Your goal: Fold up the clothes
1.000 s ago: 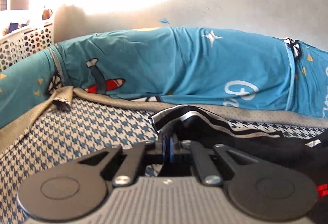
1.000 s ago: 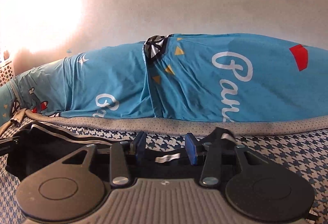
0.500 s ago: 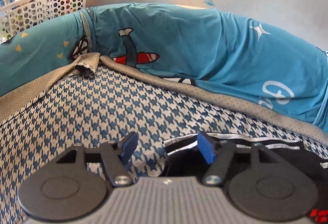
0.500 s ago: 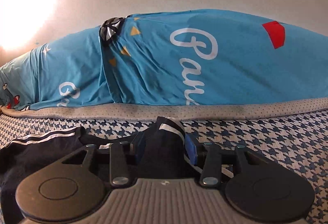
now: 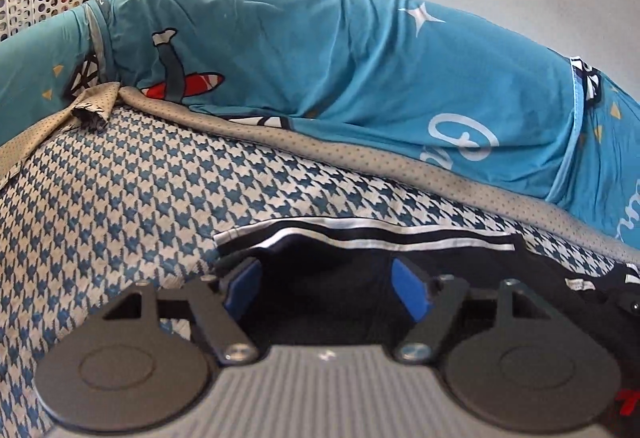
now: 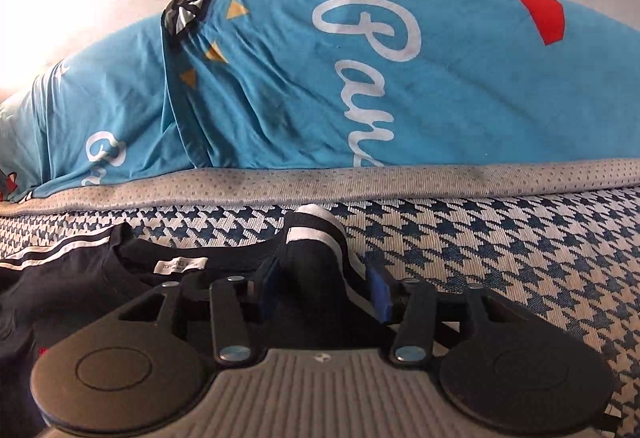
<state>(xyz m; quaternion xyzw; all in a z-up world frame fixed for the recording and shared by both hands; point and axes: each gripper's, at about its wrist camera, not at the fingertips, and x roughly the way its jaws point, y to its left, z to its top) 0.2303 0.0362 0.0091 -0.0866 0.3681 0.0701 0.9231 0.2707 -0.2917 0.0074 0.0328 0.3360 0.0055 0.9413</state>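
Your left gripper now stands with its blue pads wide apart over the black garment, gripping nothing; a second ago those pads were pinched together on a raised bunch of its striped edge, so you have let that side go, and the striped hem lies flat just ahead of the fingers. Your right gripper is still clenched on a hump of the same garment, a white-striped fold standing up between the pads; a second ago its pads were open with the cloth lying low. The garment rests on the houndstooth bedcover, neck label up, near the teal pillows; I judge one side is laid down and the other mid-carry, the fold unfinished.
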